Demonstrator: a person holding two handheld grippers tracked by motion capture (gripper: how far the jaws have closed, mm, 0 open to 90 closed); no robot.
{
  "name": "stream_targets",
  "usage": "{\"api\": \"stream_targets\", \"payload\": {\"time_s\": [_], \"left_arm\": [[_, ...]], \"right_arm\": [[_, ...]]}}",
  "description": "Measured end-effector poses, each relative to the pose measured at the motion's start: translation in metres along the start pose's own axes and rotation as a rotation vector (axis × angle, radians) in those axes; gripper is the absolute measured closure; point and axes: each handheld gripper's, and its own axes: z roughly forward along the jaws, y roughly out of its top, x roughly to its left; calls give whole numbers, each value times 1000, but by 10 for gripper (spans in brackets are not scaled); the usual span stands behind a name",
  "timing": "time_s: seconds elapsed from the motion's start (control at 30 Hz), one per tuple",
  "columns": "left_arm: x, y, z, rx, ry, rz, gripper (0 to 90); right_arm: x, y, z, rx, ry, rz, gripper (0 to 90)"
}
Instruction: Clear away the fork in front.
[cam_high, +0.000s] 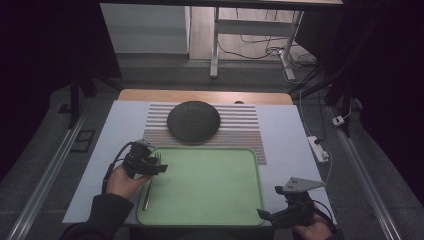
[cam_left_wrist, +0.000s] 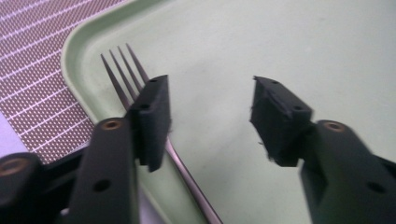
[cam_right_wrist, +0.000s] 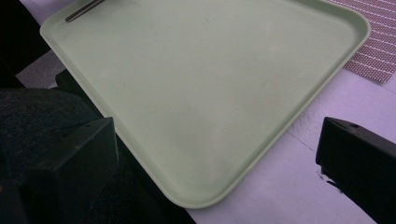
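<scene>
Your left gripper (cam_high: 161, 168) is hovering at the tray's (cam_high: 210, 220) left edge, jaws spread with nothing between them. In the left gripper view its near jaw is sitting over the fork (cam_left_wrist: 122, 70), blocking the neck; the other jaw is hanging over bare tray (cam_left_wrist: 303, 42). One fork (cam_high: 148, 192): dark metal, four tines, lying along the tray's left rim, tines pointing away from you, handle running back toward your sleeve (cam_high: 102, 215). One tray, pale green, rounded corners, nothing else on it. Behind it one striped mat (cam_high: 245, 130) is lying on the white board (cam_high: 290, 125), with one dark round dome (cam_high: 193, 121) sitting on the mat, well apart from the fork. Your right gripper (cam_high: 261, 214) is waiting at the tray's near right corner, jaws wide apart, gripping nothing. A power strip (cam_high: 318, 149) is lying off the board's right edge.
</scene>
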Motion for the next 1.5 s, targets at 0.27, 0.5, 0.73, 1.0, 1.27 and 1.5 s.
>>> {"api": "stream_targets", "payload": {"time_s": [0.27,0.5,0.73,1.0,1.27,1.5], "left_arm": [[-9,-10,-25,-84,-47,17,253],[-16,-32,-48,-155,-72,16,166],[-16,-63,-72,-241,-95,12,70],[-14,-91,-88,-276,-91,-4,9],[-11,-116,-93,-294,-92,-17,0],[-13,-127,-99,-288,-72,-27,0]], "right_arm": [[0,0,0,1,1,1,0],[0,0,0,3,5,2,0],[0,0,1,6,3,0,0],[-1,0,0,1,3,12,0],[-1,0,0,1,-2,16,0],[-1,0,1,5,-3,22,0]]}}
